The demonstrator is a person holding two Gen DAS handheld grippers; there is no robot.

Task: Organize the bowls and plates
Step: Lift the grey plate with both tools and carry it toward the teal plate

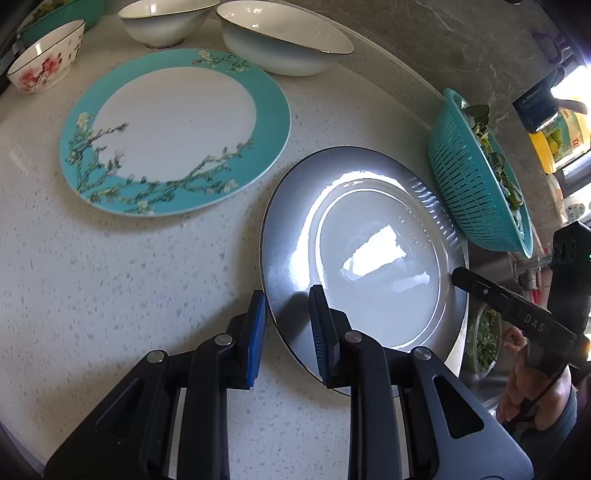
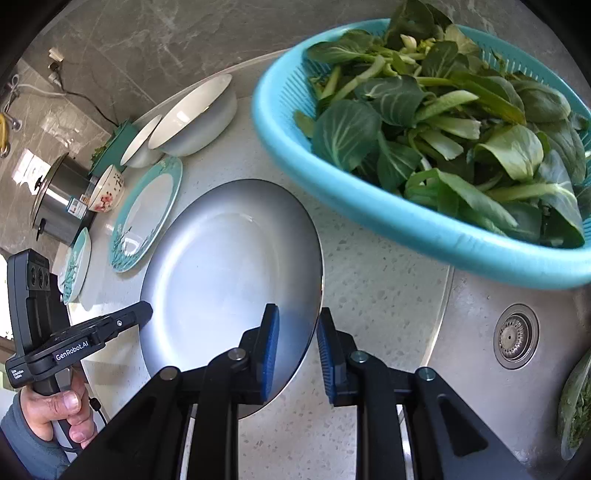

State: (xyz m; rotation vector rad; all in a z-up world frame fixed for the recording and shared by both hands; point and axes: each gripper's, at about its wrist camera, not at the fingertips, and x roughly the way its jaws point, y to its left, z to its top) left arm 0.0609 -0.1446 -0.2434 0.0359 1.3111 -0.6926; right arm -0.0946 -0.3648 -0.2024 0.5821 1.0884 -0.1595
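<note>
A grey-rimmed white plate lies on the speckled counter; it also shows in the right wrist view. My left gripper straddles its near-left rim, one blue pad on each side, jaws apart. My right gripper straddles the opposite rim the same way, jaws apart. A teal floral plate lies to the left, also in the right wrist view. Two white bowls and a small floral bowl stand behind.
A teal colander of leafy greens sits right of the grey plate at the sink's edge. The steel sink is on the right. A smaller teal plate and a steel pot stand far left.
</note>
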